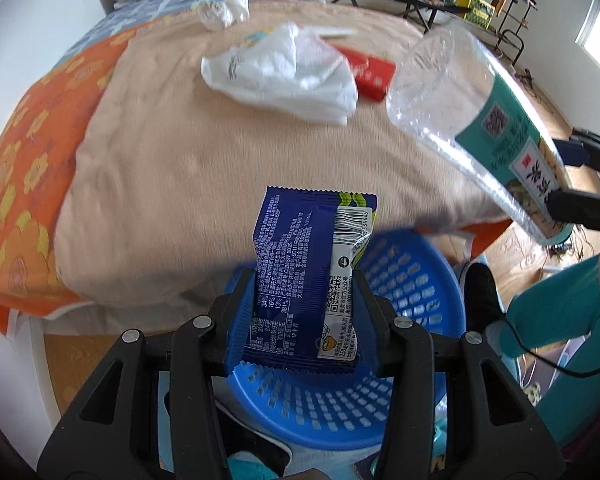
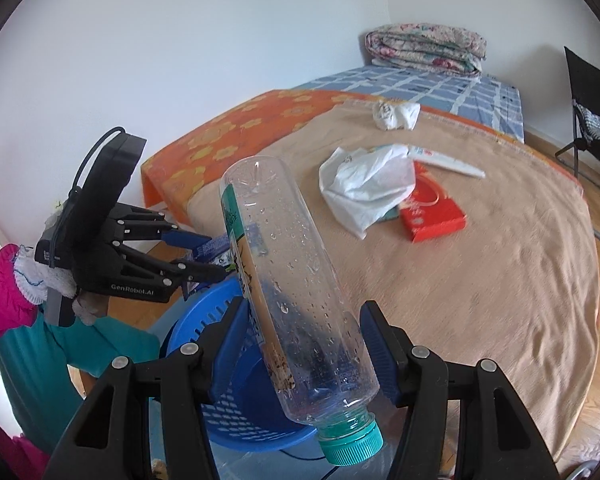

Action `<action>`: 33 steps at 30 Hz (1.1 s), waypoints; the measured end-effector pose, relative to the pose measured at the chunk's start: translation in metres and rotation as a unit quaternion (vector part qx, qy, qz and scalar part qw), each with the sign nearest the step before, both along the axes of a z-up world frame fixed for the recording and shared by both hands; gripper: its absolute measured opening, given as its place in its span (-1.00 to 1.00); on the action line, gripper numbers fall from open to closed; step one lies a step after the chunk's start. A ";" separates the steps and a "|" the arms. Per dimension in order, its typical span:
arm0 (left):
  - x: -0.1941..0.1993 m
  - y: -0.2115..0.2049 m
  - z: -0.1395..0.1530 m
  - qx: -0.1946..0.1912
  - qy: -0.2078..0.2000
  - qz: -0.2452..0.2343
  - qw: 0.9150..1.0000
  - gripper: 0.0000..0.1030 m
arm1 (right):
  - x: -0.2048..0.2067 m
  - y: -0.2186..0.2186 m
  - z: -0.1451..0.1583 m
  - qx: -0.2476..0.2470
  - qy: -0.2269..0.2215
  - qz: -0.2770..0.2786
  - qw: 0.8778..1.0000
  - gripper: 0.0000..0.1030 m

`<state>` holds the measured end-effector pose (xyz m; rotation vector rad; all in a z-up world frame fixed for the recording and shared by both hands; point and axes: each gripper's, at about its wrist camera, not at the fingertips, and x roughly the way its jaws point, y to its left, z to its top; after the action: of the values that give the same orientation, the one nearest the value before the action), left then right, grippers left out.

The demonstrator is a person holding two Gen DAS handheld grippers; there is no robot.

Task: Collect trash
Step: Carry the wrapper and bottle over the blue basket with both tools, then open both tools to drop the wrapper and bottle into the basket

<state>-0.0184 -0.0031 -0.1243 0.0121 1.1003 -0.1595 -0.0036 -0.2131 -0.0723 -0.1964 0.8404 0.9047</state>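
Both clamped: left hand-held gripper (image 1: 304, 300) wrapper (image 1: 306, 280), right hand-held gripper (image 2: 304, 332) bottle (image 2: 288, 280)

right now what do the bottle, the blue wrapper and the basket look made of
Bottle: clear thin plastic, glossy, droplets inside, teal printed label.
Blue wrapper: likely plastic film, shiny, creased, crimped zigzag ends.
Basket: rigid blue plastic, smooth, moulded with slotted holes.
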 end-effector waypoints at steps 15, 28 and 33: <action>-0.026 -0.004 -0.049 0.006 0.067 -0.012 0.998 -0.09 | -0.022 0.024 -0.043 -0.048 0.039 0.031 0.998 0.16; -0.022 -0.004 -0.067 0.009 0.099 -0.011 0.995 0.13 | -0.024 0.035 -0.064 -0.073 0.064 0.039 0.994 0.19; -0.019 -0.004 -0.071 0.006 0.100 -0.007 0.995 0.23 | -0.023 0.037 -0.063 -0.072 0.065 0.037 0.995 0.23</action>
<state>-0.0370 -0.0071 -0.1949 0.0140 1.3011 -0.1692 -0.0268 -0.1765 -0.1352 -0.2980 1.0251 0.9338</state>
